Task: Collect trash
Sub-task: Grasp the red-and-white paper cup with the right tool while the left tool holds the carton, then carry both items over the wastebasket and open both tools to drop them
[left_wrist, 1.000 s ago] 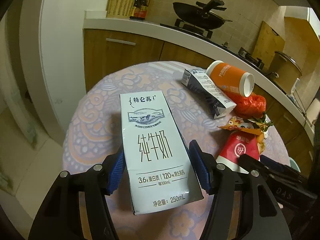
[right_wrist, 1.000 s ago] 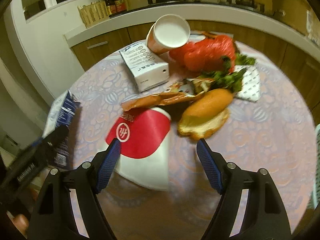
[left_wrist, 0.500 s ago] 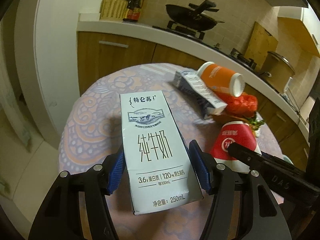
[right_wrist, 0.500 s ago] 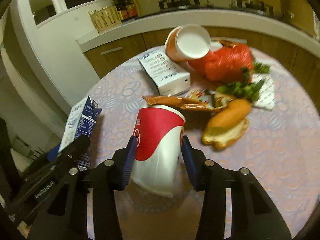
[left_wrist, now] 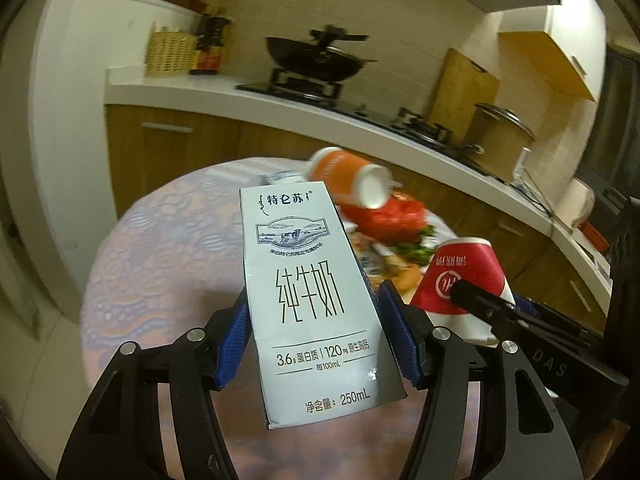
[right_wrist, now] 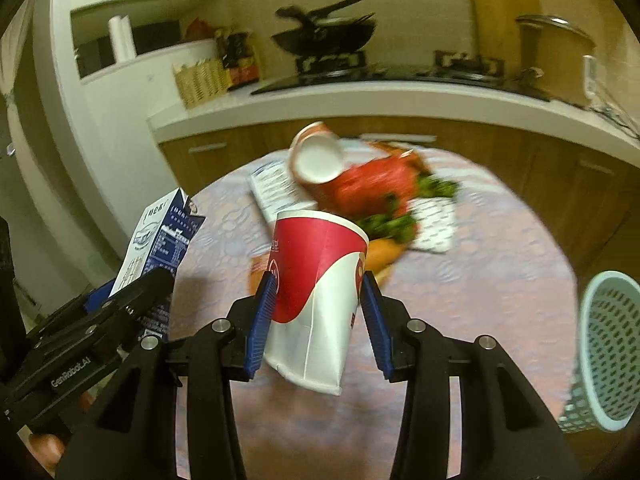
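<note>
Left wrist view: the left tongs (left_wrist: 312, 332) are clenched on the milk carton (left_wrist: 308, 300); one blue pad presses each narrow side, near its lower half.
Left tongs pose: they point forward and a little down toward the round counter (left_wrist: 160, 248), with the carton held above the cloth.
Carton axis: the long axis runs along the fingers, from 6 o'clock up to 12 o'clock; the printed front faces the camera and the top end points away toward the kitchen.
Right wrist view: the right tongs (right_wrist: 320, 316) are grasping the red and white paper cup (right_wrist: 320, 288), with the pads on its two opposite sides.
Right tongs pose: raised over the counter (right_wrist: 500, 280), pointing forward to the trash pile.
Cup axis: the long axis lies along the fingers, slightly tilted; the wide rim is at 12 o'clock, away from the camera, and the narrow base points back toward 6 o'clock.
Neighbours: the left tongs with the carton (right_wrist: 164, 248) show at 9 o'clock in the right wrist view; the cup (left_wrist: 460, 280) shows at 3 o'clock in the left wrist view.
Trash pile: an orange cup (right_wrist: 316, 152) lies on its side at 12 o'clock, touching a red bag (right_wrist: 376, 188); greens (right_wrist: 392, 224) and a second carton (right_wrist: 272, 188) are just beside.
Basket: a pale blue basket (right_wrist: 608, 364) stands at 4 o'clock, beyond the counter edge.
</note>
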Demonstrator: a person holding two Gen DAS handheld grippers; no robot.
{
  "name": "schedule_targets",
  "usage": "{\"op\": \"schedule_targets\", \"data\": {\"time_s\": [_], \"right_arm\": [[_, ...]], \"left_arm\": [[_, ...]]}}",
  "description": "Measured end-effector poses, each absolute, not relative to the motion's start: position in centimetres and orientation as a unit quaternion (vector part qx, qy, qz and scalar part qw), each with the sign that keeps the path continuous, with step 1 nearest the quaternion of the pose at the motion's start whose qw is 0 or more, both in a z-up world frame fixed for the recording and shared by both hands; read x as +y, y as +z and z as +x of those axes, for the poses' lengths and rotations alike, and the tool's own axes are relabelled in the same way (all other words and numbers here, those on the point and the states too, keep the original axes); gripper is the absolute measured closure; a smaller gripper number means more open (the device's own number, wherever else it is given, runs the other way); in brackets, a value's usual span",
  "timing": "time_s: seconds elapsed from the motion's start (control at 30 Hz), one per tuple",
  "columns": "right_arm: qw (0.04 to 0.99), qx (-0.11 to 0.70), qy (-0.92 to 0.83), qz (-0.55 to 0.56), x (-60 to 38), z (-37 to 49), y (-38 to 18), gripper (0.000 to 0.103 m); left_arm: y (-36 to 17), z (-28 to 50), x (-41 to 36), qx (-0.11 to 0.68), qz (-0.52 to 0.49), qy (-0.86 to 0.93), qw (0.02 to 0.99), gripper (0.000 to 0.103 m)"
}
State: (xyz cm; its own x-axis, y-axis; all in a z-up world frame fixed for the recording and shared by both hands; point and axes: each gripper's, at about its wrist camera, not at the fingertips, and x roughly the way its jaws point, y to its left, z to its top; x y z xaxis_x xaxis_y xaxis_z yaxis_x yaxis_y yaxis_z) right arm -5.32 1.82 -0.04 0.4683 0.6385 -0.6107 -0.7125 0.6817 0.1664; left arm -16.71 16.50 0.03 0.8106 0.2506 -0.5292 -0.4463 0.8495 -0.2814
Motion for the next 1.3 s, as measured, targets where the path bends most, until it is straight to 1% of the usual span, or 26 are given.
{"op": "schedule_targets", "data": {"time_s": [0.4,0.8,0.97,1.07,1.17,1.3], "right_arm": [[0.913,0.292,0.285,0.001,-9.8,-0.8,2.6,0.063],[0.940,0.294,0.158,0.066,-22.7,4.4,0.8,0.063],[0.939,0.318,0.104,0.084,-27.6,6.2,-1.6,0.063],[0.931,0.346,0.077,0.092,-29.3,7.5,-3.4,0.063],[0.911,0.398,0.051,0.100,-30.7,9.3,-6.0,0.063],[0.877,0.465,0.033,0.112,-32.0,11.0,-10.0,0.063]], "left_arm": [[2.7,-10.0,7.6,0.246,-0.159,0.063,0.954,0.044],[2.8,-1.5,-2.8,0.271,-0.116,-0.053,0.954,0.044],[1.0,2.1,-6.5,0.296,-0.102,-0.094,0.945,0.044],[-0.8,4.4,-8.6,0.322,-0.103,-0.123,0.933,0.044],[-3.0,6.8,-10.1,0.364,-0.118,-0.168,0.909,0.044],[-6.2,9.9,-10.9,0.419,-0.168,-0.216,0.866,0.043]]}}
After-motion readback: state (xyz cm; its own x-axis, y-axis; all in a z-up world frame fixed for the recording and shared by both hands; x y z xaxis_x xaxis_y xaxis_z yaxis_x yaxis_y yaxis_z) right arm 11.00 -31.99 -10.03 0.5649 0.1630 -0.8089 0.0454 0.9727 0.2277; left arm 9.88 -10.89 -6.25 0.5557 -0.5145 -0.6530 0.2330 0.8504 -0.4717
